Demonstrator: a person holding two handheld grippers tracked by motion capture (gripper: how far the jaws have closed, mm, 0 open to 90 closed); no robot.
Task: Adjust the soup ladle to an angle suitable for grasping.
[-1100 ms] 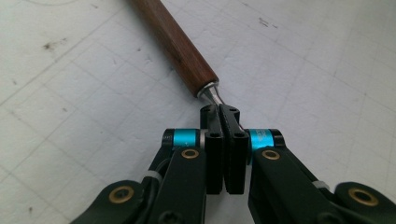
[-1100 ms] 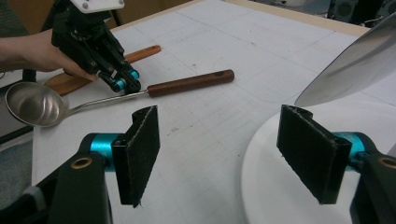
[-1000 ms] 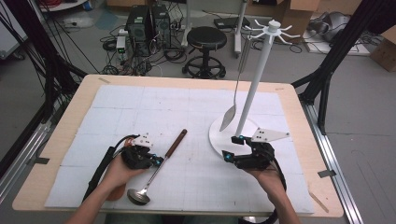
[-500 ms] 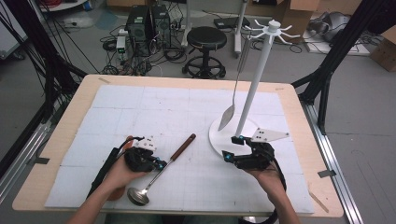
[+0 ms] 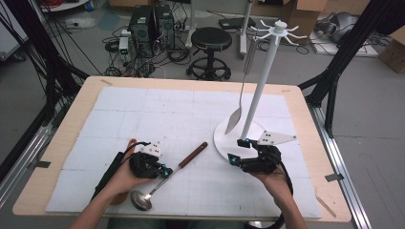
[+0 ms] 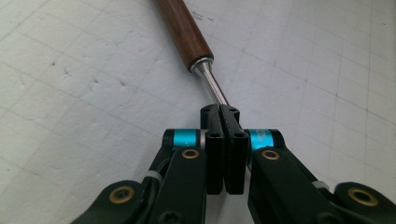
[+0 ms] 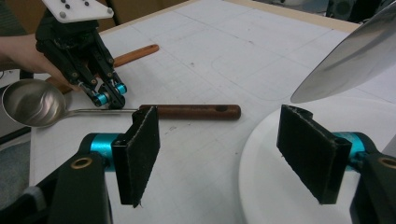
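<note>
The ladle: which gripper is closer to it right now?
Left. The left gripper is shut on the ladle, clamping its metal shaft just below the wooden handle. The right gripper is open, apart from the ladle, beside the white stand base.

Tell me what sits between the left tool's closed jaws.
The left tool is shut on the ladle, clamping its thin metal shaft just below the wooden handle. The pinched stretch of shaft is covered by the jaws.
</note>
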